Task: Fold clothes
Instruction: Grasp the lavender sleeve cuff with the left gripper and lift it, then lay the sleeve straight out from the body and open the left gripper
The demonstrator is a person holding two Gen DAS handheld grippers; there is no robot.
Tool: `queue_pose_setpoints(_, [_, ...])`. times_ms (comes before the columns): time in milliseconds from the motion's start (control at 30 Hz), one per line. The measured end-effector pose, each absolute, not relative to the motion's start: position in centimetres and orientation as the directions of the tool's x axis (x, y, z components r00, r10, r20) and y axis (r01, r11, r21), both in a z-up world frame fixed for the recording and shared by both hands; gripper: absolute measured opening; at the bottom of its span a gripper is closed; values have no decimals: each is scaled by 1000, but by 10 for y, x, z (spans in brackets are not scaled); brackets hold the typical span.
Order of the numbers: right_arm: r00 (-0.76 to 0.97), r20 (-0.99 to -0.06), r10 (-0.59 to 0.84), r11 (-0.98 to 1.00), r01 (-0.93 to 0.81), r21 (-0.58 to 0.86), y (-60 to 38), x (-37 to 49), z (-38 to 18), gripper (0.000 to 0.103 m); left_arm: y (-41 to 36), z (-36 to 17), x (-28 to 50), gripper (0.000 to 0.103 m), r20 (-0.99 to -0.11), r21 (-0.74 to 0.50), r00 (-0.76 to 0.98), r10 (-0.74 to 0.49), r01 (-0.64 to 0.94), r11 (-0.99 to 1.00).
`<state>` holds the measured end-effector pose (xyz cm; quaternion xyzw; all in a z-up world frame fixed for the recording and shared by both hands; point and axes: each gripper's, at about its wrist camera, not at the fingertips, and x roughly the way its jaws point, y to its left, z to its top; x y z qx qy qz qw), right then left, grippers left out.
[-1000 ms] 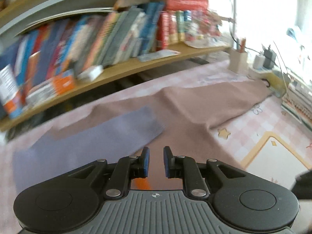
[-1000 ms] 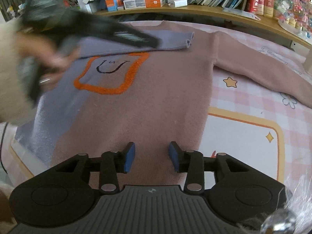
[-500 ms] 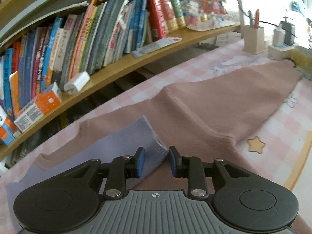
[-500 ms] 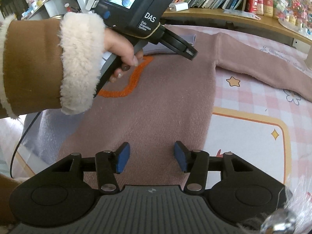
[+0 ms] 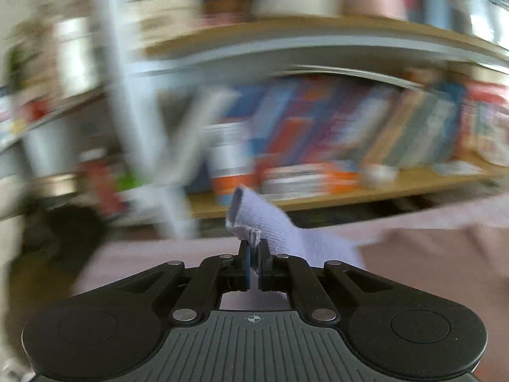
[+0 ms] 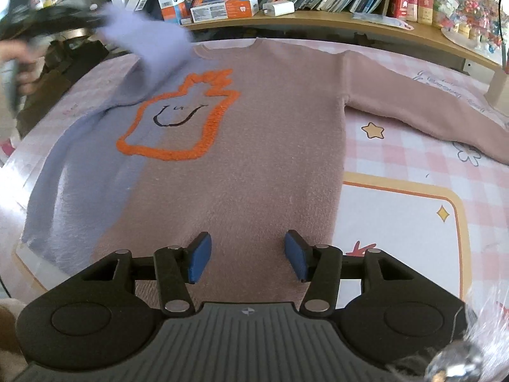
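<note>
A sweater (image 6: 254, 146), mauve with a lavender left side and an orange outlined figure, lies flat on the table. My left gripper (image 5: 253, 248) is shut on the cuff of the lavender sleeve (image 5: 270, 222) and holds it up off the table. In the right wrist view the sleeve (image 6: 149, 41) is lifted at the far left, with my left gripper (image 6: 95, 20) blurred there. My right gripper (image 6: 248, 254) is open and empty above the sweater's lower hem. The mauve right sleeve (image 6: 429, 108) lies stretched out to the right.
A pink checked tablecloth (image 6: 413, 165) with a yellow-bordered panel covers the table. A wooden shelf (image 6: 318, 19) with many books and small boxes runs along the back. A dark bag (image 6: 63, 60) sits at the far left. The left wrist view is motion-blurred.
My left gripper shut on the lavender cuff and swung it up and to the left, unfolding the sleeve off the sweater's chest. My right gripper opened wider and stayed near the hem.
</note>
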<state>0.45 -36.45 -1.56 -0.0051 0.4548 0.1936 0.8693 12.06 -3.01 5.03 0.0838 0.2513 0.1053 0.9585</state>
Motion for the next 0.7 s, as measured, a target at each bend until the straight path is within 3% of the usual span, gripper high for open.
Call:
queue_pose_setpoints(133, [518,-800,303,932,-335,136,-356,4,-16,57,46,55,94,4,-464,287,787,406,-300,910])
queue_pose_setpoints(300, [533,-809,250,942,-327,76,-343,3,-18,60,101,49,76,4,-472,330,720,509,-392,859])
queue_pose_setpoints(500, [543,-813,213,955,-290,57,-337,3,-18,60,139,45,66,4,-487,311,684,543,-445,840])
queue_pose_setpoints(700, [546,-816,190,964,-263,48,-334,4,-19,61,144,36,66,5,-530,286,687,497,-407,868])
